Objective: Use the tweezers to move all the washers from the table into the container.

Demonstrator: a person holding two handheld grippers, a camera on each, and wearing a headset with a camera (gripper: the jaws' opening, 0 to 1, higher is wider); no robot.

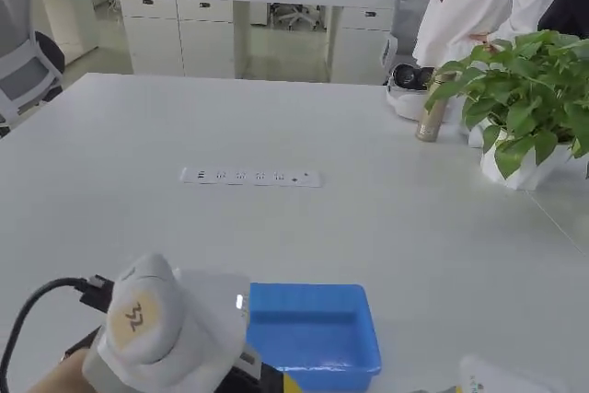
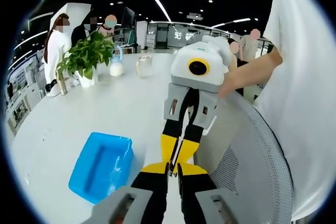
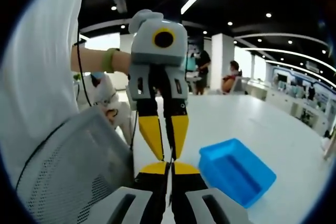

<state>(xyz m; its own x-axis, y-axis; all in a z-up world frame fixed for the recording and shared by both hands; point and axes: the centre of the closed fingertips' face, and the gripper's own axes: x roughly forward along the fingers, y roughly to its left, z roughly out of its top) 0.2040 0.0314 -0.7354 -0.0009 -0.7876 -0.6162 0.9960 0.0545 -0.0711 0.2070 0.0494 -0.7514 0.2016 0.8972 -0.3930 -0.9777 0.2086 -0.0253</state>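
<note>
Left gripper (image 2: 173,169) and right gripper (image 3: 170,167) are held tip to tip, both sets of fingers closed, near the container (image 1: 313,338) (blue) on the bench (image 1: 276,126).

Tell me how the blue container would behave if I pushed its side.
The blue container looks like thin plastic with nothing visible inside, so probably light. It is low and wide, so it would likely slide on the smooth table rather than tip.

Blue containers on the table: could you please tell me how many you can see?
1. The blue container lies on the table towards the person's edge, open side up. Another could be hidden beyond the views.
</note>
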